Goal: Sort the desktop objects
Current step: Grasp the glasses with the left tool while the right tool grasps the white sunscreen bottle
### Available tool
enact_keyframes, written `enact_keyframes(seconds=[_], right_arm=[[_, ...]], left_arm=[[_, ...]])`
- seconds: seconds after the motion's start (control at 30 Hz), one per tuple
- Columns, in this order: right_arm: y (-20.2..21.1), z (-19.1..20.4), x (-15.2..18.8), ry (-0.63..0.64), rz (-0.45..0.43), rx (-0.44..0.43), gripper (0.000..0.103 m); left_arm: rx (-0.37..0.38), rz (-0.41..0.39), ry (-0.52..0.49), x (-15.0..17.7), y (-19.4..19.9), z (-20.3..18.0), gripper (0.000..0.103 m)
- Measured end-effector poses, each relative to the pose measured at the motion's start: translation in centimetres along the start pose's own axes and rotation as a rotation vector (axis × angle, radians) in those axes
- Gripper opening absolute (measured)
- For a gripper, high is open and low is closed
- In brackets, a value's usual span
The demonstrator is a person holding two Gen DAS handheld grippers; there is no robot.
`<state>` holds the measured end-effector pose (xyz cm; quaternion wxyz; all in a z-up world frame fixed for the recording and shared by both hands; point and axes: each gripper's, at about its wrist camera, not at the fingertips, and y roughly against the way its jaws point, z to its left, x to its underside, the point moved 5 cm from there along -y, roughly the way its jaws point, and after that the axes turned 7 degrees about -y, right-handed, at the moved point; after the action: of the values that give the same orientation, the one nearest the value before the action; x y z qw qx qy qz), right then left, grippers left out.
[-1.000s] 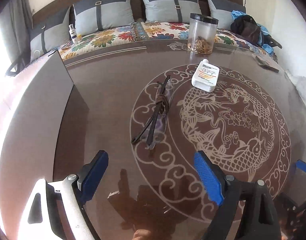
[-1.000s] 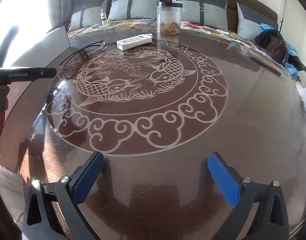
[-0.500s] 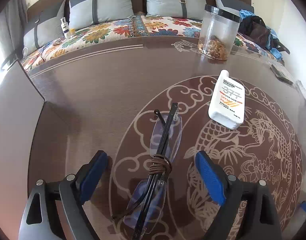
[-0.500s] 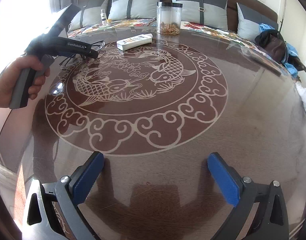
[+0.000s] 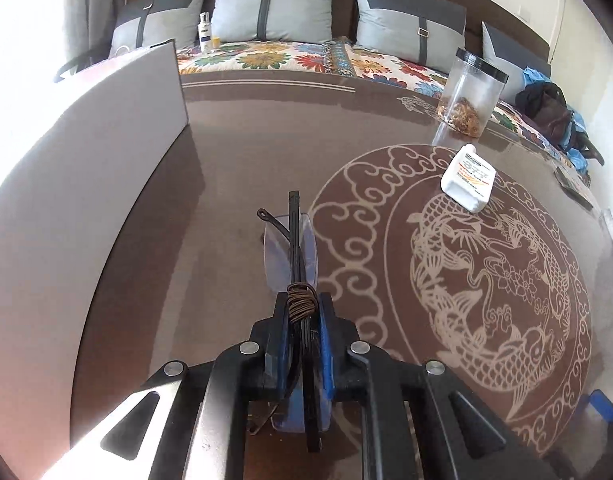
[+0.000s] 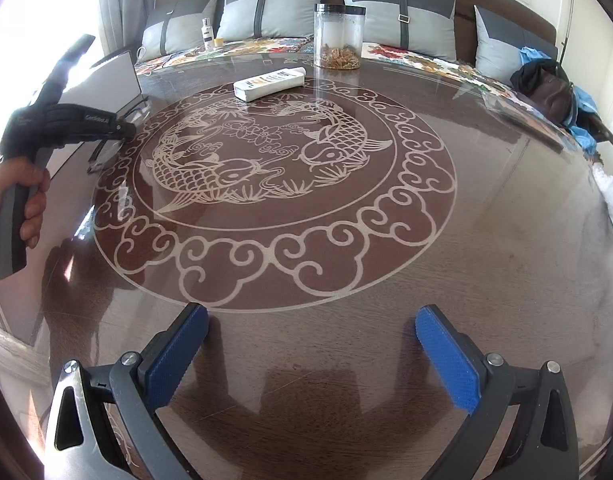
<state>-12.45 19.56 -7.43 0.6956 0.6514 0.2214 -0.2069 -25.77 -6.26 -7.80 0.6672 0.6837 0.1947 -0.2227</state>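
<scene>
My left gripper (image 5: 302, 312) is shut on folded eyeglasses (image 5: 292, 248) with clear lenses, dark arms and a brown cord wound round the middle; they rest on the brown glass table (image 5: 242, 152). A white bottle (image 5: 468, 178) lies on its side to the right, and a clear jar (image 5: 470, 94) with a black lid stands behind it. My right gripper (image 6: 310, 344) is open and empty over the near table edge. In the right wrist view the left gripper (image 6: 122, 132) is at the left, with the bottle (image 6: 270, 83) and jar (image 6: 339, 36) at the far side.
A grey box (image 5: 86, 152) stands at the table's left, close to the glasses; it also shows in the right wrist view (image 6: 114, 76). A sofa with grey cushions (image 5: 274, 12) runs behind the table, with a small bottle (image 5: 204, 32) on it. A dark bag (image 6: 546, 88) lies at the right.
My left gripper moved forward over the eyeglasses and shut on them at the cord. The right gripper stayed still and open.
</scene>
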Motion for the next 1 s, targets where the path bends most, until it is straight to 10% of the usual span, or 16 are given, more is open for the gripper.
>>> enact_keyframes(seconds=[0.2, 0.33, 0.83, 1.0], right_arm=[[0.0, 0.0, 0.0, 0.000, 0.000, 0.000, 0.103], [0.0, 0.0, 0.0, 0.000, 0.000, 0.000, 0.103], [0.0, 0.0, 0.0, 0.000, 0.000, -0.001, 0.103], [-0.1, 0.1, -0.1, -0.001, -0.004, -0.014, 0.103]], left_arm=[[0.042, -0.008, -0.002, 3.8, 2.5, 0.5, 0.021], [0.028, -0.012, -0.006, 3.8, 2.7, 1.0, 0.078], [-0.036, -0.032, -0.097, 3.8, 1.6, 1.1, 0.083], [-0.018, -0.012, -0.123, 3.7, 1.2, 0.6, 0.101]])
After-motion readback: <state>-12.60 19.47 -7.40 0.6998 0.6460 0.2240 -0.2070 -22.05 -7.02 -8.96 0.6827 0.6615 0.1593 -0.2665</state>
